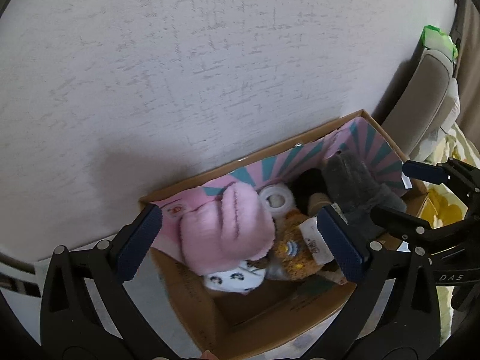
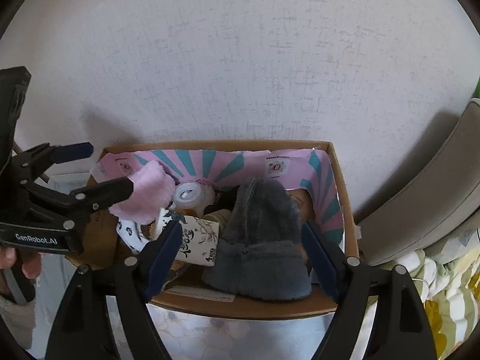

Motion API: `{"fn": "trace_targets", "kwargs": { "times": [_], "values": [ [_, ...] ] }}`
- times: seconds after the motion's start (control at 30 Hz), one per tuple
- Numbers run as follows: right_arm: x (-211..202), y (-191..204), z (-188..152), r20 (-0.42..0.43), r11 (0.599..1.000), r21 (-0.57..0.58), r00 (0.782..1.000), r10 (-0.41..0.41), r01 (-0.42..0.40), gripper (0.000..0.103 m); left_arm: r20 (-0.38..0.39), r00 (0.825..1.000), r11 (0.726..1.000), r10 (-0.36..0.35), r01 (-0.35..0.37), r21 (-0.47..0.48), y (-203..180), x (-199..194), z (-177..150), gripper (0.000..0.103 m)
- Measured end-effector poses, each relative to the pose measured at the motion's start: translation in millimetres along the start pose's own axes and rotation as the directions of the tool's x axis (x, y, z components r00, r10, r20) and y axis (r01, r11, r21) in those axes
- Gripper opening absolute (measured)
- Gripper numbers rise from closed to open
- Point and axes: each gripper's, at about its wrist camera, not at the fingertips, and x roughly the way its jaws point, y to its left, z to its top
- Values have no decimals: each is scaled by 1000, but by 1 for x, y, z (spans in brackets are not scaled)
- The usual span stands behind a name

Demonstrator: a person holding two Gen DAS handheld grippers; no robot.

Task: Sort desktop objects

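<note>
A cardboard box (image 2: 351,234) with a pink and teal liner stands against the wall. In it lie a pink fluffy item (image 1: 228,228), a grey fluffy item (image 2: 261,240), a white round-capped bottle (image 2: 187,195), a brown plush toy (image 1: 295,249), a white patterned cloth (image 1: 234,280) and a printed carton (image 2: 199,243). My left gripper (image 1: 237,243) is open, its pads either side of the pink item, which also shows in the right wrist view (image 2: 144,193). My right gripper (image 2: 243,258) is open around the grey item, which also shows in the left wrist view (image 1: 357,192).
A textured white wall (image 2: 240,60) rises right behind the box. A beige chair back (image 2: 435,198) stands at the right, with floral bedding (image 2: 444,285) below it. A green-edged item (image 1: 439,40) sits on top of the chair.
</note>
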Motion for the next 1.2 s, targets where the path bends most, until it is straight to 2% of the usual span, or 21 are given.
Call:
{"fn": "trace_targets", "kwargs": {
  "times": [0.2,0.4,0.57,0.73,0.83,1.03,1.2],
  "values": [
    [-7,8,2,16,1000,3,1000,-10,10,78,16,1000,1000,-4,4,-23,0,-3,-2,103],
    [-23,20,7,20,1000,8,999,-29,29,79,33,998,998,50,-49,-38,16,-28,-7,103],
    [-46,41,14,36,1000,-2,999,-31,31,79,70,992,991,101,-94,-98,41,-65,-13,103],
    [-68,75,19,65,999,-35,997,-34,36,79,103,979,968,176,-153,-198,68,-114,-24,103],
    [-81,93,20,96,999,-43,995,-7,12,79,111,970,952,218,-186,-244,79,-138,-36,103],
    [-103,128,11,145,999,-54,989,7,1,79,110,950,921,291,-247,-300,93,-169,-65,103],
    [-110,144,-4,162,999,-43,987,6,1,79,120,941,905,317,-262,-334,96,-186,-89,103]
  ]
}}
